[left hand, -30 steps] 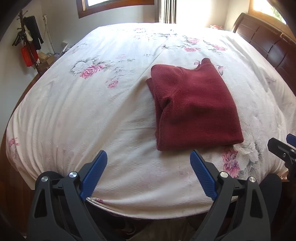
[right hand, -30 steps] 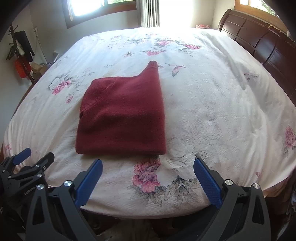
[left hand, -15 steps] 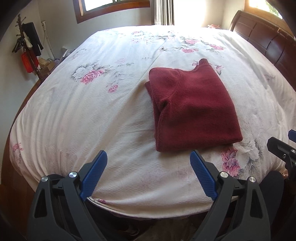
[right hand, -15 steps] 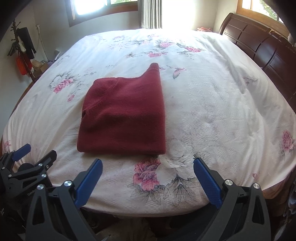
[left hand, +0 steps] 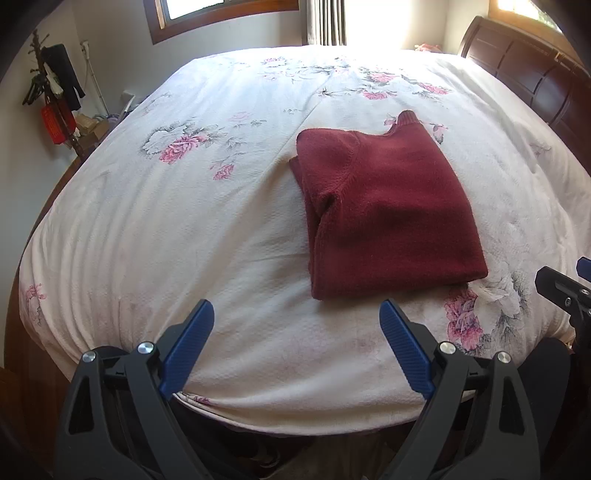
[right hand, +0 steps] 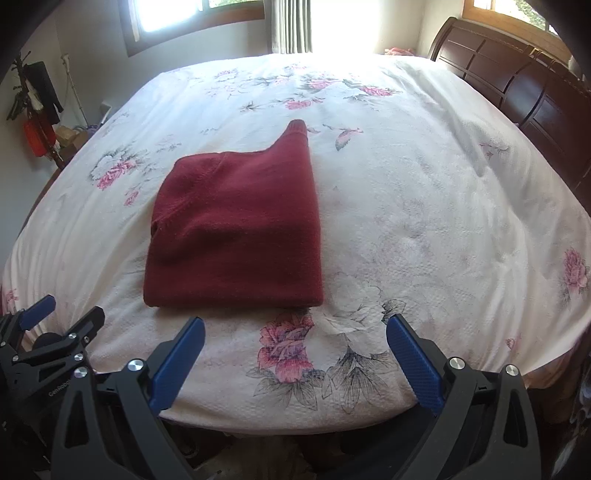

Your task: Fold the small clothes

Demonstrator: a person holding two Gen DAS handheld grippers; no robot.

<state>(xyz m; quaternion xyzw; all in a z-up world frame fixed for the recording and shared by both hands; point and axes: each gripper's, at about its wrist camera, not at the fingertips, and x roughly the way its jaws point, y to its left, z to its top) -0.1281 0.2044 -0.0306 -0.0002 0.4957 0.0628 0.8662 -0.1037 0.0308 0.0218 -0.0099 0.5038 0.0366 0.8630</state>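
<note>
A dark red sweater [left hand: 388,214] lies folded into a thick, roughly rectangular stack on a white bedspread [left hand: 184,229] printed with pink flowers, with its ribbed collar poking out at the far right corner and a curved seam showing on the top layer near the left edge. The left gripper [left hand: 295,317] hangs over the near edge of the bed with its two blue-padded fingers [left hand: 184,347] spread wide apart and holding nothing; the sweater sits beyond the fingertips and off to the right, its near hem just past the tip of the right-hand finger without touching it. The right gripper [right hand: 295,334] is likewise held at the near edge of the bed, its blue fingers [right hand: 415,363] wide apart and empty. In its view the sweater [right hand: 236,229] lies ahead and to the left, the near hem close beyond the left-hand fingertip but clear of it, while a large pink flower print fills the bedspread [right hand: 443,221] between the two fingers. Each gripper shows at the margin of the other's view, side by side and apart. A dark wooden headboard [right hand: 517,81] stands along the right side of the bed, and bright windows [left hand: 221,7] sit in the far wall.
</note>
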